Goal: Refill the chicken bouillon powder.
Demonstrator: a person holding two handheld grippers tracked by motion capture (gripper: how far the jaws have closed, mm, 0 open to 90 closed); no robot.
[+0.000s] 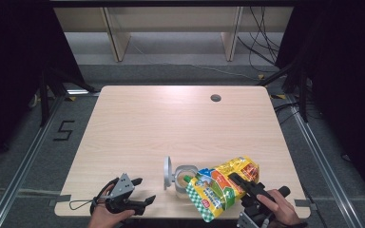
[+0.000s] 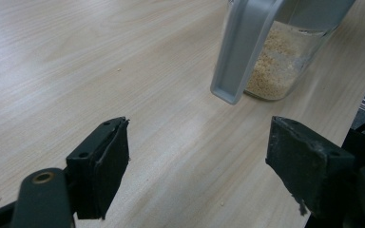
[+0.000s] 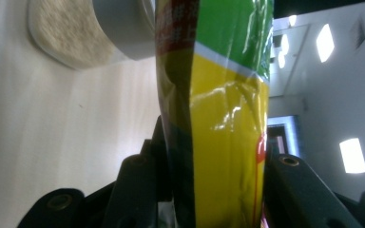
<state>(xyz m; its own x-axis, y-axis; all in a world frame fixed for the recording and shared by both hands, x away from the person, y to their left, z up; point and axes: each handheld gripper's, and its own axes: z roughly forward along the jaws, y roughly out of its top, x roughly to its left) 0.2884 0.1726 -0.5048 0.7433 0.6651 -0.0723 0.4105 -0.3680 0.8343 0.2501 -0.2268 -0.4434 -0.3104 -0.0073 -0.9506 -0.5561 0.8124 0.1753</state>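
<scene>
We see a yellow and green snack bag (image 1: 223,184), glossy and crinkled, with red print and a green-and-white checked end, lying tilted at the near right edge of the table (image 1: 171,123) with its checked end low toward us and its upper side leaning over the open jar (image 1: 184,179). The jar is clear, partly filled with pale grains, and its grey lid (image 1: 168,172) stands flipped up on the left side. Our right gripper (image 1: 240,183) reaches in from the lower right, its jaws pressed against both sides of the bag. Our left gripper (image 1: 142,190) rests low near the table's front left, jaws spread wide with nothing between them, pointing toward the jar. The table is light wood with a round cable hole (image 1: 215,98); beyond it lie grey floor, loose cables (image 1: 261,47) and dark curtains.
</scene>
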